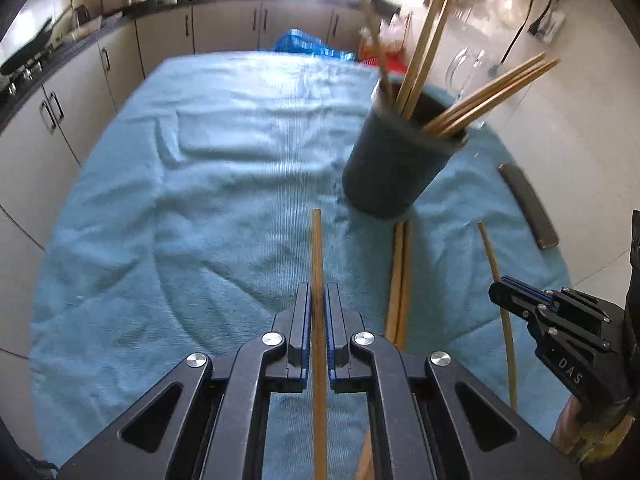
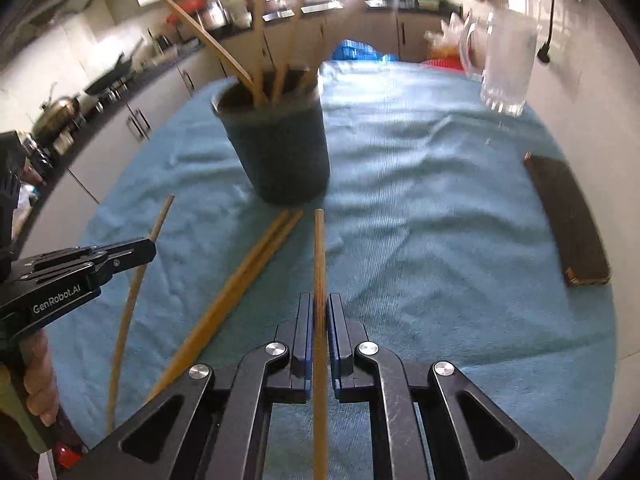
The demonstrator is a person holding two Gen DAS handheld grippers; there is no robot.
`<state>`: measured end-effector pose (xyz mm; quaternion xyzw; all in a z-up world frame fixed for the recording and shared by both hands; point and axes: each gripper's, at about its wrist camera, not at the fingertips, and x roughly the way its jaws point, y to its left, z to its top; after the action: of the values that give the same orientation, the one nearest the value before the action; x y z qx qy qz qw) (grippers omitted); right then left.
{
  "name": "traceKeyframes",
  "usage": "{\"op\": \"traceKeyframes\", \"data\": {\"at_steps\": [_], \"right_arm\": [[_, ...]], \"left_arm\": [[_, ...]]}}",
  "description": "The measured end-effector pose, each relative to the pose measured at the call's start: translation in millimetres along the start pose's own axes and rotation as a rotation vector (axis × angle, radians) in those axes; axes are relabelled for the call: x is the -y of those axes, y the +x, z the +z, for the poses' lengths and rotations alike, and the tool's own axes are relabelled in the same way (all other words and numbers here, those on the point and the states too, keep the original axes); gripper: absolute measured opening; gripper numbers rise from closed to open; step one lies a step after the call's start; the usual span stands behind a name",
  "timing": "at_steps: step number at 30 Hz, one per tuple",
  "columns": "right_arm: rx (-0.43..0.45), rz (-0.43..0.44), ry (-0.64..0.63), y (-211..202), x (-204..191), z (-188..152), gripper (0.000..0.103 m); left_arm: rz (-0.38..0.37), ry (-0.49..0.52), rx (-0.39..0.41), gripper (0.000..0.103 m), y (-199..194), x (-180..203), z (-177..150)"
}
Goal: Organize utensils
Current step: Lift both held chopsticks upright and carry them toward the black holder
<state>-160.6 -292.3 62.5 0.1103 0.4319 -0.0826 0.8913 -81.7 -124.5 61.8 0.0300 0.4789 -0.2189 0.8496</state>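
Observation:
A dark cup (image 1: 394,160) holding several wooden chopsticks stands on the blue towel (image 1: 208,168); it also shows in the right wrist view (image 2: 282,148). My left gripper (image 1: 319,292) is shut on one wooden chopstick (image 1: 317,248), which points forward toward the cup's left side. My right gripper (image 2: 319,302) is shut on another chopstick (image 2: 319,252) that points at the cup's base. A pair of chopsticks (image 1: 400,280) lies on the towel between the grippers, also in the right wrist view (image 2: 240,288). The right gripper (image 1: 500,290) shows at the lower right of the left wrist view.
A dark flat bar (image 2: 568,216) lies near the towel's right edge. A clear glass mug (image 2: 506,64) stands at the far right. A blue bag (image 1: 304,44) sits beyond the table. Kitchen cabinets (image 1: 52,112) run along the left.

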Motion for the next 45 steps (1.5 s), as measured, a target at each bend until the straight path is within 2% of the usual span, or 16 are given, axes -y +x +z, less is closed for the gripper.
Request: {"op": "traceKeyframes", "data": {"at_steps": [7,17,32,45], "right_arm": [[0.143,-0.002,-0.04,-50.4,-11.4,4.3,0.007],[0.247,0.003,-0.061,-101.0,-21.6,-10.4,0.007],[0.338,0.0,-0.067,-145.6,-26.0,-27.5,0.007],[0.382,0.008,-0.068,-159.9,-29.3,-12.7,0.007]], "left_arm": [[0.007,0.035,0.129,0.006,-52.4,14.7,1.6],[0.059,0.133,0.256,0.006,-101.1,42.9,-15.6],[0.088,0.17,0.33,0.006,-136.3,60.9,-33.1],[0.129,0.213,0.368,0.006,-146.4,73.1,-27.1]]}}
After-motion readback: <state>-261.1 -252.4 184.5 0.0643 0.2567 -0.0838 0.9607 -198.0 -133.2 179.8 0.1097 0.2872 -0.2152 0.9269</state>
